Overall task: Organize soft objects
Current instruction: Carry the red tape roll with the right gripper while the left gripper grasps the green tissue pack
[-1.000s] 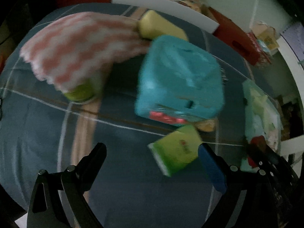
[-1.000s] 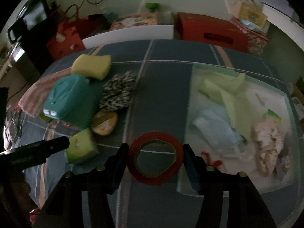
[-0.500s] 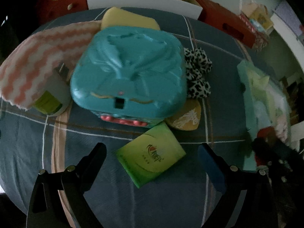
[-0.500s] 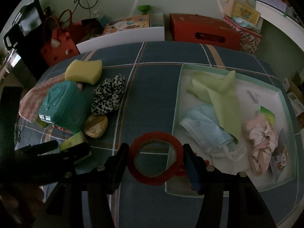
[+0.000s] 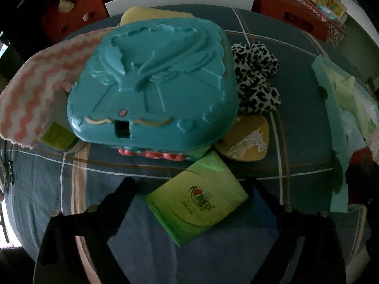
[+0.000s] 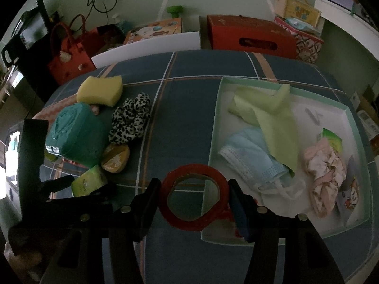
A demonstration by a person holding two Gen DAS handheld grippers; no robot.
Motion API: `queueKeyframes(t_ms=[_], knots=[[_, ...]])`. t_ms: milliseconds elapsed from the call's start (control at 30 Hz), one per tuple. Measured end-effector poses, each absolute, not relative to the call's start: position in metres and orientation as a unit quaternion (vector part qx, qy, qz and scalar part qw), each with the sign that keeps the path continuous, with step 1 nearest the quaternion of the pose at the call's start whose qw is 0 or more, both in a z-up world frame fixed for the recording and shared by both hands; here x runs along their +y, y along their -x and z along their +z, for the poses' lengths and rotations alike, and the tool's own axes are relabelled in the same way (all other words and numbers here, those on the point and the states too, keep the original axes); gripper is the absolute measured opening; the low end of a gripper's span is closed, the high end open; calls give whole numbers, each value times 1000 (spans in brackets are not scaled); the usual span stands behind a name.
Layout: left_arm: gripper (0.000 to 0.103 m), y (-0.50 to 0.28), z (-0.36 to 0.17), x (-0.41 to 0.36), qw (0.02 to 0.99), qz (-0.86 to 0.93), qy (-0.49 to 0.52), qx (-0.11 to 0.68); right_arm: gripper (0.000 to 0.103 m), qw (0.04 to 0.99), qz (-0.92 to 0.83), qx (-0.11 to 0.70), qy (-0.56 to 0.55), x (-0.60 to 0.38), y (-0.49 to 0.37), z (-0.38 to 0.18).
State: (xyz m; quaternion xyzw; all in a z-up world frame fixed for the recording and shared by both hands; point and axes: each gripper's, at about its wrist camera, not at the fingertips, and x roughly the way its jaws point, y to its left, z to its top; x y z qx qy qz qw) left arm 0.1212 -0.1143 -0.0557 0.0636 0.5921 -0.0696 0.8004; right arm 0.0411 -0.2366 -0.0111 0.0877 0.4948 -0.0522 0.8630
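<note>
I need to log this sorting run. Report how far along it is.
Done: the tray already holds a green cloth, a face mask and a pink fabric bundle.

In hand: the right hand-held gripper grips a red tape roll; the left hand-held gripper is closing around the green tissue pack.

Left: sponge, leopard scrunchie.

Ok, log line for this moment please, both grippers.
left gripper: closing around green tissue pack, pads not touching | right gripper: shut on red tape roll | white tray: partly filled
</note>
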Motion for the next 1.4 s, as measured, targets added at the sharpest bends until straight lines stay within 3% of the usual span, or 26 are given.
queueKeyframes(t_ms=[33, 700, 1133, 1400], knots=[[79, -121, -55, -114, 800, -74, -58, 593, 60, 863, -52, 495, -88, -237, -41, -11], [78, -78, -24, -76, 806, -136, -33, 575, 60, 863, -53, 494, -94, -242, -40, -11], [78, -66, 11, -97, 822, -182, -47, 538, 60, 867, -66, 480, -115, -258, -36, -4], [78, -74, 3, -121, 816, -202, -65, 538, 60, 871, -107, 453, -156, -299, -40, 9]])
